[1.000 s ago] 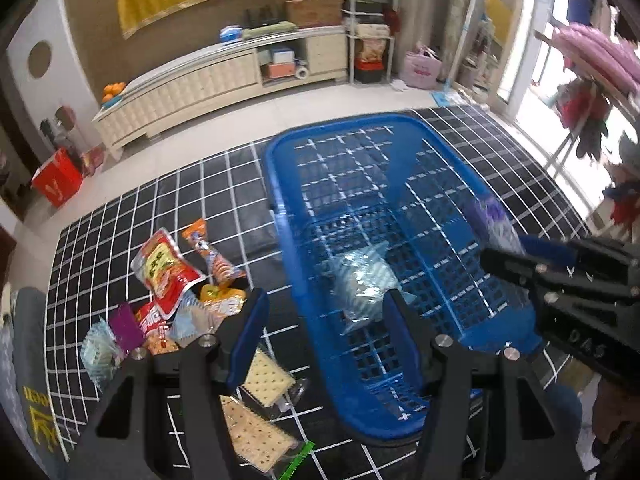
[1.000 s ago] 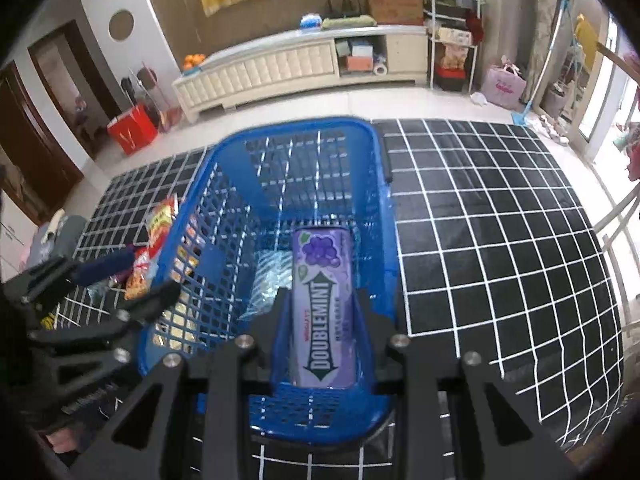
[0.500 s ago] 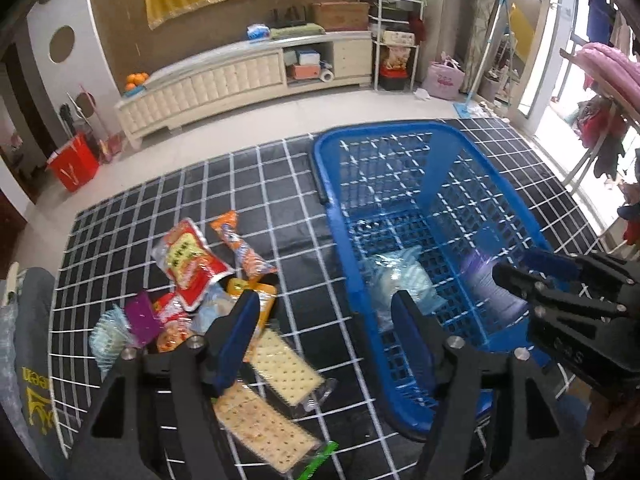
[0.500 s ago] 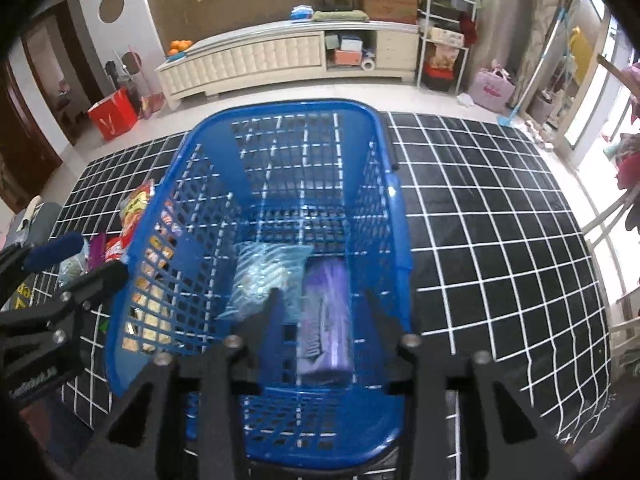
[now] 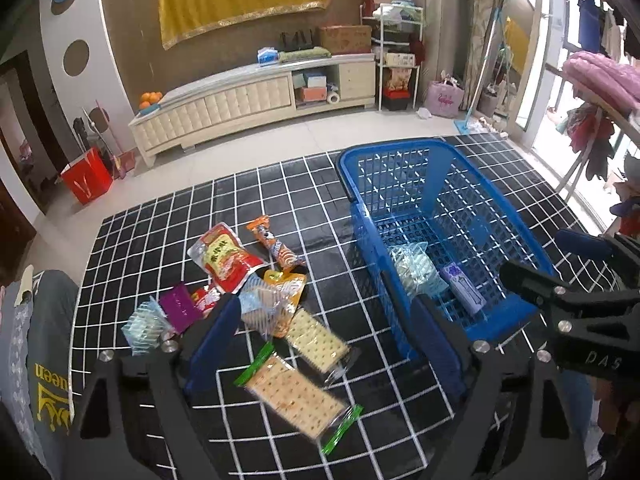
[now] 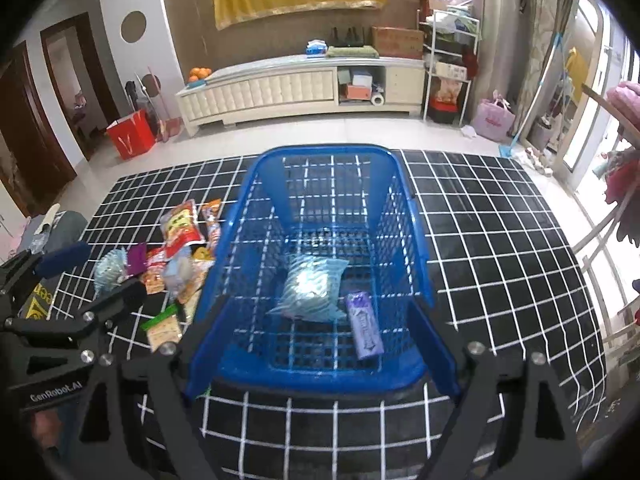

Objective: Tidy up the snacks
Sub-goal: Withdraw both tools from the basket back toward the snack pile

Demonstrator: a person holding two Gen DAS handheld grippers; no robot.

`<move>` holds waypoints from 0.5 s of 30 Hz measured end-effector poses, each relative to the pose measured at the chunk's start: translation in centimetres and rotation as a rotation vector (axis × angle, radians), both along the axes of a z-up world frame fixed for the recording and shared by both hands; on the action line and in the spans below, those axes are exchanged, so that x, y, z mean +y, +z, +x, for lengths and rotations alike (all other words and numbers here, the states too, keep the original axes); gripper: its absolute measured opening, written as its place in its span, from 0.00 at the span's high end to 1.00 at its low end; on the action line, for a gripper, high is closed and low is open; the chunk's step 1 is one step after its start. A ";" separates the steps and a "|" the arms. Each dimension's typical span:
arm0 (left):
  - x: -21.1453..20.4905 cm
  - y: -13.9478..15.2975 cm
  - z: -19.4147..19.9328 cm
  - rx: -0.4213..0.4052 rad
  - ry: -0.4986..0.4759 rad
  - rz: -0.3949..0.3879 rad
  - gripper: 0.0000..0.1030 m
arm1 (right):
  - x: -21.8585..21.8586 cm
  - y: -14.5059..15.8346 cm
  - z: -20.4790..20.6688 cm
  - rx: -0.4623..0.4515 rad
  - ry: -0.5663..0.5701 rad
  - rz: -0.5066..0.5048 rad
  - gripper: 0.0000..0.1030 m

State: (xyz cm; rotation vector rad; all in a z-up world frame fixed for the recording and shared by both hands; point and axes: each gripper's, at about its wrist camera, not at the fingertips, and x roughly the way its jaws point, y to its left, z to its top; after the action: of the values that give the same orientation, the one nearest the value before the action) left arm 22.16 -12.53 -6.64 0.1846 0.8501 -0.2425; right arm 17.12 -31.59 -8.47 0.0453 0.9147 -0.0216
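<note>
The purple Doublemint gum pack (image 6: 365, 325), clamped between the right gripper's fingers a second ago, now lies loose on the floor of the blue basket (image 6: 332, 151), in its near right corner, just beside the pale blue striped snack bag (image 6: 310, 289). The right gripper (image 6: 320, 354) has let go and drawn back above the basket's near rim; its jaws stand wide apart with nothing between them. That makes two items in the basket, and this delivery looks finished.

The left gripper (image 5: 320, 342) has swung away from the basket toward the pile to its left on the black grid mat (image 5: 160, 216). Its jaws are also apart and empty, hovering over the two cracker packs (image 5: 294, 394) nearest the camera. Beyond them, all left of the basket, lie a clear wrapped wafer pack (image 5: 262, 306) on top of an orange pouch (image 5: 288, 284), a red pouch (image 5: 224, 258), an orange stick-shaped pack (image 5: 276, 244), a purple sachet (image 5: 180, 308) and another pale blue striped bag (image 5: 142, 326).

Most of the snacks are therefore still outside the basket, so the task seems to be at an early stage. By its position, the left gripper looks set to take the next pick, probably one of the cracker packs. Those are flat and lie flush on the mat, so getting a finger under an edge may be awkward.
</note>
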 end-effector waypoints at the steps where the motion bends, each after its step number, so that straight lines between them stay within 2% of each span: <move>1: 0.3 0.3 -0.6 -0.016 -0.008 0.005 0.16 | 0.4 0.2 -0.4 -0.002 0.005 0.005 0.13; 3: 1.2 0.6 -1.5 -0.034 0.004 0.018 0.08 | 1.1 0.3 -1.2 -0.006 0.012 0.006 0.13; 5: 2.5 0.9 -2.8 -0.040 0.009 0.000 0.00 | 2.0 0.6 -2.1 -0.015 0.021 0.003 0.13; 10: 4.9 1.2 -5.7 -0.056 0.028 0.000 0.00 | 4.5 1.0 -4.0 -0.032 0.045 0.010 0.12; 15: 8.1 0.2 -7.7 -0.020 0.078 -0.003 0.00 | 7.4 0.7 -5.7 -0.049 0.100 0.018 0.12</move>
State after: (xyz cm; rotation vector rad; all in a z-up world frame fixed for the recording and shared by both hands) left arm 14.44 -4.43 -6.43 0.1506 0.8351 -0.1685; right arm 11.45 -24.23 -7.74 0.0169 0.8672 0.0806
